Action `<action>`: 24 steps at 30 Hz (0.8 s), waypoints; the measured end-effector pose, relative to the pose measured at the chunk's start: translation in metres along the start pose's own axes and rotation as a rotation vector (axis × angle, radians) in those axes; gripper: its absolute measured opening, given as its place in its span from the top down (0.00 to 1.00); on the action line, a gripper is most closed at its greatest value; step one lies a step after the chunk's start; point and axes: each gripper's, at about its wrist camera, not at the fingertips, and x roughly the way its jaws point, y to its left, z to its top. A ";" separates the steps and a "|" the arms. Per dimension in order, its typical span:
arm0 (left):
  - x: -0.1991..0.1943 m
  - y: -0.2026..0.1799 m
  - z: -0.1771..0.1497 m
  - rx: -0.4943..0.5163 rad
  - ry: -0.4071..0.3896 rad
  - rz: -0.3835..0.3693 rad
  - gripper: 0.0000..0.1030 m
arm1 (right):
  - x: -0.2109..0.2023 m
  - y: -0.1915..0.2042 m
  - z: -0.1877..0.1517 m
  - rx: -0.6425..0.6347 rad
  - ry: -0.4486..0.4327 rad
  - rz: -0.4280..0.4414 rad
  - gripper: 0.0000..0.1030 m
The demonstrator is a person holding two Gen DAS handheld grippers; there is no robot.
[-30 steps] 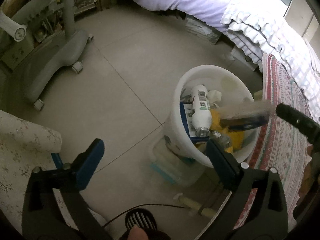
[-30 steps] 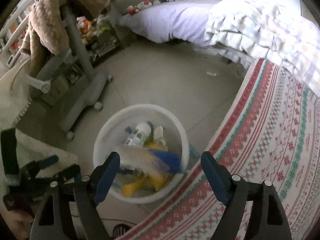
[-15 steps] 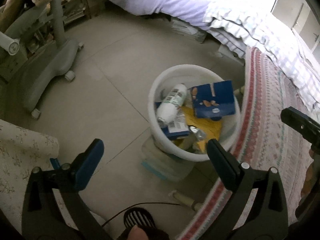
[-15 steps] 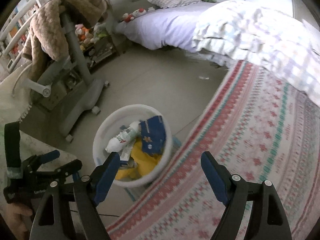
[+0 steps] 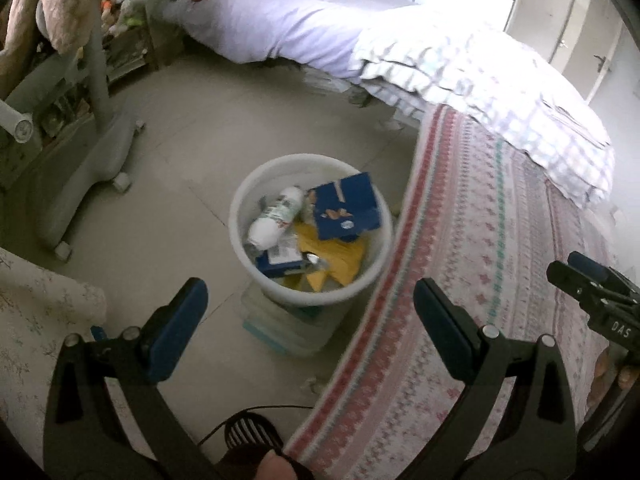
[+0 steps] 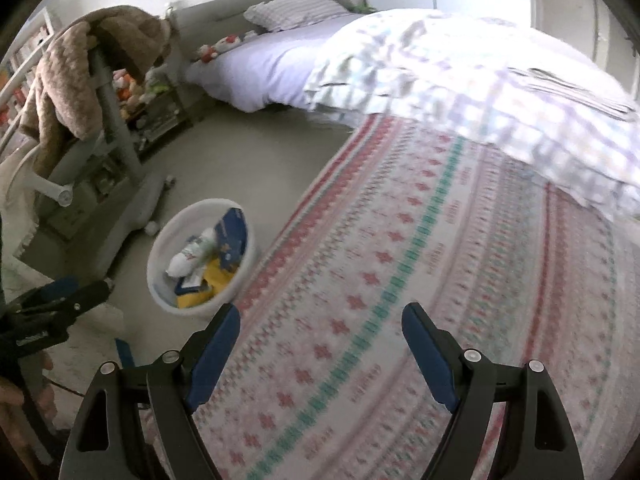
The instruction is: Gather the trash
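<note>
Half-full white bin [image 5: 308, 292], mixed trash [image 5: 320, 228].

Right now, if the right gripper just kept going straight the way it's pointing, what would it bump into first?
Most likely the patterned rug: the right gripper points down at it, its fingers open and empty, with nothing in between. The white bin sits off to one side. Depth is hard to judge.

Home bedroom; bed [image 5: 304, 28]; rug [image 6: 440, 280]
</note>
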 end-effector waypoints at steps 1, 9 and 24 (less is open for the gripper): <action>-0.003 -0.003 -0.003 0.006 -0.004 -0.001 0.01 | -0.006 -0.003 -0.004 0.006 -0.007 -0.011 0.18; -0.019 -0.027 -0.024 0.037 -0.048 0.014 0.01 | -0.042 -0.020 -0.046 0.065 -0.072 -0.109 0.17; -0.024 -0.066 -0.052 0.091 -0.102 0.027 0.01 | -0.054 -0.031 -0.079 0.086 -0.164 -0.233 0.17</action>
